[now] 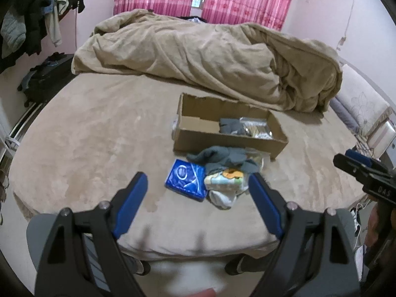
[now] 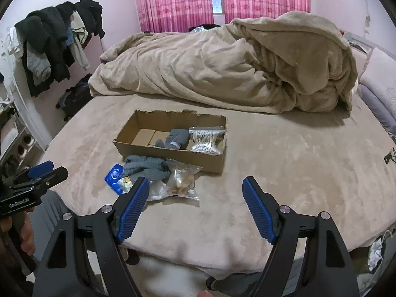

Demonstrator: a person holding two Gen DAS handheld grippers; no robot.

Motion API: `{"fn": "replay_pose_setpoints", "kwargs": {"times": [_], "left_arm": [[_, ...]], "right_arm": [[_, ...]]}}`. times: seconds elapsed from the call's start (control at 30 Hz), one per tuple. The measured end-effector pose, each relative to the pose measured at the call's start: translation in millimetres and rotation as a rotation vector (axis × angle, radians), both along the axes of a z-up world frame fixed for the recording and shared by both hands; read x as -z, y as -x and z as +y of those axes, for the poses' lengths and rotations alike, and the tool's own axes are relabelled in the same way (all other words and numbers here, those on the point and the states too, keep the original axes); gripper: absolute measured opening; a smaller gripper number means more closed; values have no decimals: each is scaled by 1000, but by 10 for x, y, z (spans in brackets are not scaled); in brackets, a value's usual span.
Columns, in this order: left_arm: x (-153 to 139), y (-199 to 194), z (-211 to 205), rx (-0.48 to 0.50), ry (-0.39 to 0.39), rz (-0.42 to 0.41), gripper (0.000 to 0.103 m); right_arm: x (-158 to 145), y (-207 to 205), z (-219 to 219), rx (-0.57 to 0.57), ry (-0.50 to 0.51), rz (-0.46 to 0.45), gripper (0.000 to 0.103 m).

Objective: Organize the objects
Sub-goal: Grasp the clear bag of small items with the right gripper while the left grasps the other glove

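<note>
A bedroom with pale pink walls and pink curtains (image 2: 220, 2) holds a wide bed (image 2: 284, 173) under a beige plush cover, a rumpled tan duvet (image 2: 222, 66) heaped along its far side. At the far left, dark clothes (image 2: 54, 39) hang on a rack.

The left gripper (image 1: 198, 190) hovers low over the near edge of the bed, pointing forward and slightly down, its blue-padded jaws spread wide and holding nothing. Just ahead of it, between its fingertips in the left wrist view, lies a small pile: a blue packet (image 1: 186, 179) on the left, a grey sock (image 1: 222, 159) draped over some printed pale cloth (image 1: 225, 183), and to the right a clear bag of snacks (image 2: 182, 182).

Behind the pile, touching or nearly touching it, sits an open cardboard box (image 2: 173, 156) with another grey sock (image 2: 177, 138) and a bag of cotton swabs (image 2: 206, 141) in its right half.

The right gripper (image 2: 196, 193) hangs to the right of the pile, likewise level with the bed edge, jaws wide and empty; its left fingertip overlaps the pile's near edge in the right wrist view.
</note>
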State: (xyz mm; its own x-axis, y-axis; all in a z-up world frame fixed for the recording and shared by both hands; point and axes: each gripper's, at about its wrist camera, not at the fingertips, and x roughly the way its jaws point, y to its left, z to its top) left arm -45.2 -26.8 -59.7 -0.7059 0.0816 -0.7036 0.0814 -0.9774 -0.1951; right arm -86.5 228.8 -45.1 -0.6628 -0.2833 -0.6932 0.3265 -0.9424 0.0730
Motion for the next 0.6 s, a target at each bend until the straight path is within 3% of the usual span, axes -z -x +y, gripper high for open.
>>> {"fn": "replay_pose_setpoints", "kwargs": {"times": [0.23, 0.6], "left_arm": [[335, 366, 39, 55, -1, -50, 85], [617, 869, 143, 129, -2, -84, 85]], "right_arm": [[342, 238, -133, -12, -7, -51, 80], [697, 556, -272, -29, -32, -115, 80]]}}
